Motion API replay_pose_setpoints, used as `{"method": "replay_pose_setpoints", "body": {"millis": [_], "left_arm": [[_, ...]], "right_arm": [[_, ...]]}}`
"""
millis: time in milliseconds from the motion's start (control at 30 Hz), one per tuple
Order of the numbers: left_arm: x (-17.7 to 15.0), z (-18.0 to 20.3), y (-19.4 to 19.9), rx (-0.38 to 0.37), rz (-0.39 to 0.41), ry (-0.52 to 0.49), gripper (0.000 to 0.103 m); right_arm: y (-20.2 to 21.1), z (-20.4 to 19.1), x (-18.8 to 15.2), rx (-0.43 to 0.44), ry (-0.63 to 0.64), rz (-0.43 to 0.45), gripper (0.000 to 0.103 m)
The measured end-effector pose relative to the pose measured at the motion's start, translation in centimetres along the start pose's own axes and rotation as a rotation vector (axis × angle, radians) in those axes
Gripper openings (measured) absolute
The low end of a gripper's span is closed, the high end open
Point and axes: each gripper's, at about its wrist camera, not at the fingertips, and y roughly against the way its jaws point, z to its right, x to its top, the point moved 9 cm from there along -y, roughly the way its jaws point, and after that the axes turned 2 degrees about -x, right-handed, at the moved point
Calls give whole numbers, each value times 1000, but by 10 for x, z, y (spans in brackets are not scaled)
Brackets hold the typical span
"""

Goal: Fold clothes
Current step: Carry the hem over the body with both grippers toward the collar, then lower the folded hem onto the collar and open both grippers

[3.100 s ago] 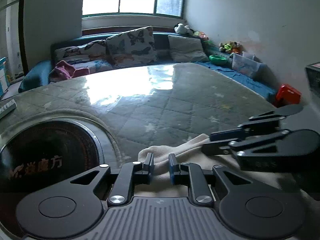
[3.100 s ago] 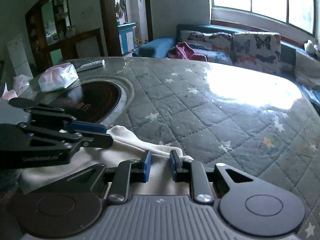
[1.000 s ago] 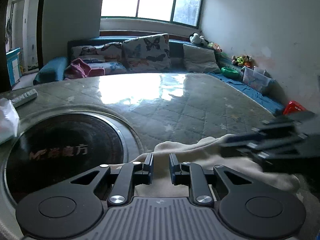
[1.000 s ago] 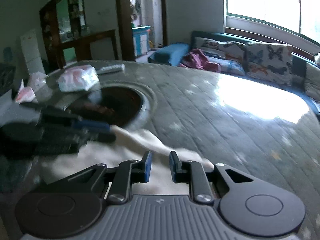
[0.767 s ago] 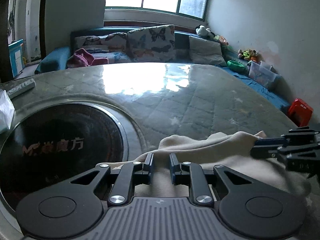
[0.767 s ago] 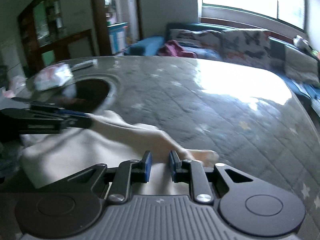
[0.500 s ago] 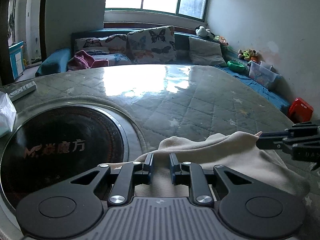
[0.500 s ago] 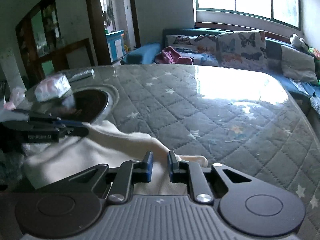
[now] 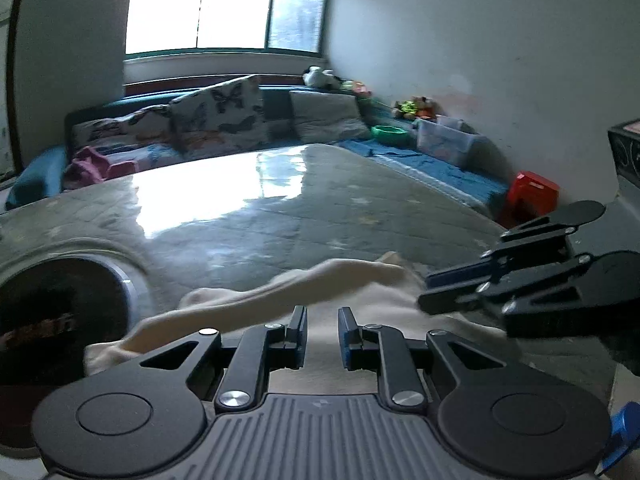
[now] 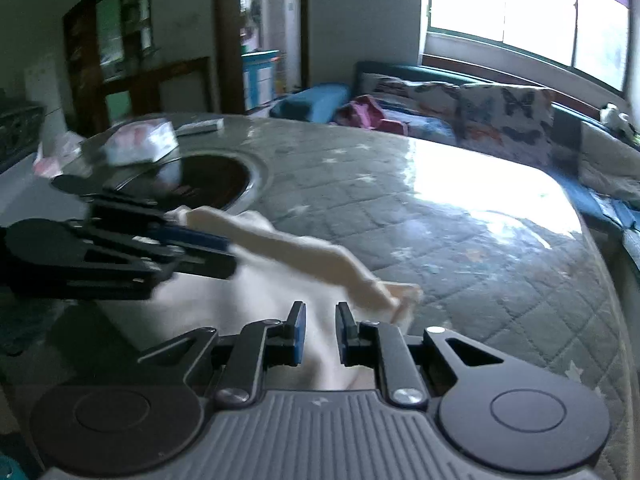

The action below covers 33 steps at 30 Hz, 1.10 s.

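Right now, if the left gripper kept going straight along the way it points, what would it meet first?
The left gripper would most likely press further into the cream garment already between its fingers, then reach the quilted table cover beyond. Depth is unclear.

One cream garment, two grippers, left gripper, right gripper, one round hob, one remote

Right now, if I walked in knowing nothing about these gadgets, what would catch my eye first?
Probably the cream garment, stretched into a raised band between two black handheld grippers over the quilted, star-printed table cover. The left gripper and right gripper each pinch the cloth in nearly closed jaws. Next you would notice the dark round cooktop set into the table, and the butterfly-print cushions under the bright window.
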Motion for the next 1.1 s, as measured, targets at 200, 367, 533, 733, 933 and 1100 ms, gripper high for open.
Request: {"method": "replay_pose_setpoints", "body": {"millis": [200, 367, 533, 733, 933, 1100], "left_arm": [[-14, 24, -5, -67, -20, -50, 17], [-25, 34, -1, -80, -35, -84, 17], [-33, 39, 4, -85, -33, -82, 17], [-40, 36, 18, -87, -29, -51, 18], [-34, 17, 40, -30, 13, 12, 18], [-42, -18, 56, 56, 7, 100, 18]], "right_arm": [[-7, 3, -13, -7, 5, -45, 14], [-4, 5, -13, -9, -14, -34, 15], [-1, -7, -11, 26, -13, -17, 15], [-4, -8, -14, 15, -6, -26, 15], [4, -20, -7, 54, -14, 5, 15], [-4, -32, -20, 61, 11, -24, 15]]}}
